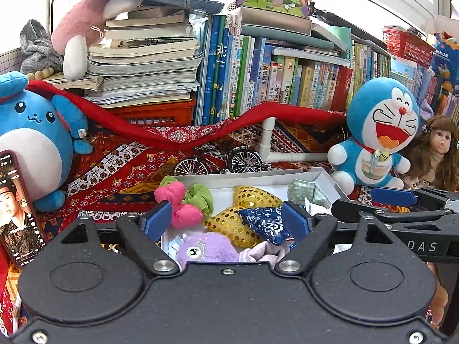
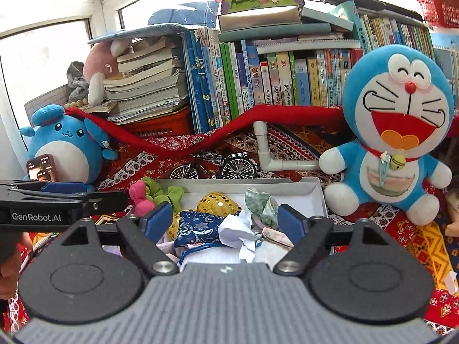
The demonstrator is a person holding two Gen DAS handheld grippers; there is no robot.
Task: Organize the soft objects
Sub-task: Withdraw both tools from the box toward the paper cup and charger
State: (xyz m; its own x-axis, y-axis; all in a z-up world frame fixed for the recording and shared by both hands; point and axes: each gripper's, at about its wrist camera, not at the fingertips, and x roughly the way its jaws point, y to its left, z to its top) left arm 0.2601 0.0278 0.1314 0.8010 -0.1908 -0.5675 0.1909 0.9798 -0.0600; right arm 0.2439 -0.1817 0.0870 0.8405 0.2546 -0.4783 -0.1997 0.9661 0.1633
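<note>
A white box on the patterned cloth holds soft things: gold sequin pouches, a blue floral pouch, a green patterned cloth, crumpled white paper and a purple plush. A pink and green bow hangs over the box's left edge. My left gripper is open and empty just above the box's near side. My right gripper is open and empty above the box, to the right of the left one.
A blue round plush and a phone stand at left. A Doraemon plush and a doll sit at right. A toy bicycle, white pipe, red scarf and bookshelf lie behind.
</note>
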